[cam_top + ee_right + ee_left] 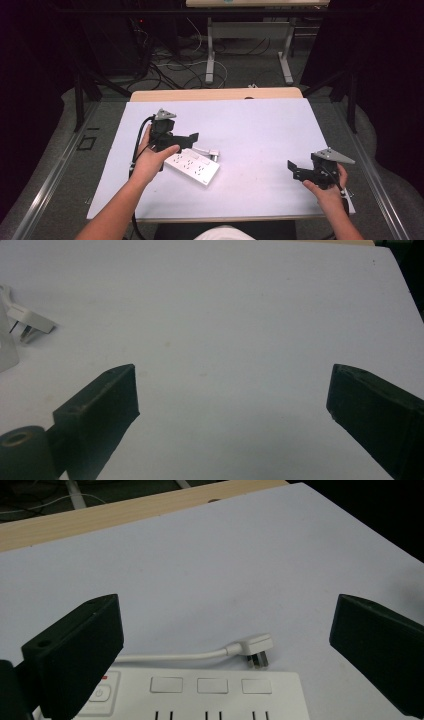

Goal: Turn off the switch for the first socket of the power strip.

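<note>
Above power strip [210, 692], wide-open empty fingers [75, 655].

Left gripper [176, 141] was matte black, blocky, topped with a grey three-cornered plate; a black cable trailed from it. Right gripper [298, 170] matched (same grey plate). Jaws were thick black slabs, each base showing a round hole. Forearms bare; white garment.

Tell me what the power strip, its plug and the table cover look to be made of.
Power strip: likely moulded white plastic, smooth with a slight sheen, crisp slots.
Plug: same white plastic; prongs look metallic grey.
Table cover: matte pale sheet, perhaps paper or laminate; a wooden edge shows beyond it.
</note>
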Demonstrator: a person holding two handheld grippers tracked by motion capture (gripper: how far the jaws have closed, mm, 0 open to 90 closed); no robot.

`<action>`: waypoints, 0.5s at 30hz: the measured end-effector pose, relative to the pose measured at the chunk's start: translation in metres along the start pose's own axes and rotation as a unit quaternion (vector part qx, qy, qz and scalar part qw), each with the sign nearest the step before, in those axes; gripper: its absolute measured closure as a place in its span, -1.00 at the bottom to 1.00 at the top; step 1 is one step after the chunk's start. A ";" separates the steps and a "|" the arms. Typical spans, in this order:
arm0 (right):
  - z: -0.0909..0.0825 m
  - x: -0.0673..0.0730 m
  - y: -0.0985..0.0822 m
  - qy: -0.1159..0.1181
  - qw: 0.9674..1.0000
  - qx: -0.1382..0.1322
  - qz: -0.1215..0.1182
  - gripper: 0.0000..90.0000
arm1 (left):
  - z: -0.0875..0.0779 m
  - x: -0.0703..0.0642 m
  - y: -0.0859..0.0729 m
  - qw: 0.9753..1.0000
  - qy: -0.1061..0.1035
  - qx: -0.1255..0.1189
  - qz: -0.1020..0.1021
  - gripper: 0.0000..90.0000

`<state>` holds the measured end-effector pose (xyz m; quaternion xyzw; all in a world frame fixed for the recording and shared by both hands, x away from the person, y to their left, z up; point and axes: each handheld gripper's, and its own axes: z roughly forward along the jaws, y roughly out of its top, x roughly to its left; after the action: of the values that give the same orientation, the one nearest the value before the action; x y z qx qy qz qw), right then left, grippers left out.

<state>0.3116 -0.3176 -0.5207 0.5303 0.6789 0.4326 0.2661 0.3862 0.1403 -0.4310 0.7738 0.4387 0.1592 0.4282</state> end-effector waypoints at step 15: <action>0.000 0.000 0.000 -0.001 1.000 -0.001 0.000 -0.87 | -0.039 0.029 -0.017 0.998 0.038 -0.022 -0.037 -0.96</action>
<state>0.3114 -0.3175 -0.5202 0.5305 0.6782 0.4329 0.2669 0.3692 0.1889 -0.4251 0.7405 0.4798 0.1823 0.4338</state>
